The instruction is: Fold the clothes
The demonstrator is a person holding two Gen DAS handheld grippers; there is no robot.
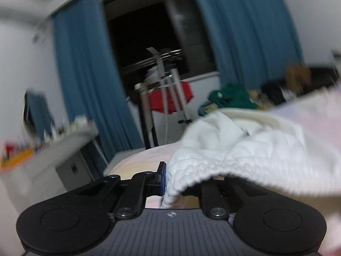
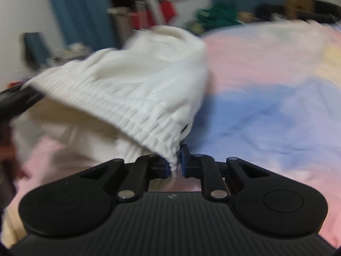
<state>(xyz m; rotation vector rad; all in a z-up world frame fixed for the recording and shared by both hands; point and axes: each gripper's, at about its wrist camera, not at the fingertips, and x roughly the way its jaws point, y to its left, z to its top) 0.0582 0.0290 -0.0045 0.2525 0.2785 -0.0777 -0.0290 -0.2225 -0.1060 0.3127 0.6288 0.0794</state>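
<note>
A white garment [image 1: 245, 147] with a ribbed elastic waistband hangs stretched between my two grippers above a pastel bedspread [image 2: 266, 89]. My left gripper [image 1: 170, 181] is shut on one end of the waistband; the cloth drapes over its right finger and hides it. In the right wrist view the white garment [image 2: 136, 85] rises away to the left, and my right gripper [image 2: 175, 164] is shut on the other end of the waistband, pinched between its blue pads. The left gripper [image 2: 17, 100] shows as a dark shape at the left edge of that view.
Blue curtains [image 1: 85, 74] frame a dark window. A metal drying rack [image 1: 162, 81] with a red cloth stands beyond the bed. A green garment [image 1: 232, 96] lies at the bed's far side. A cluttered white desk [image 1: 53, 149] stands to the left.
</note>
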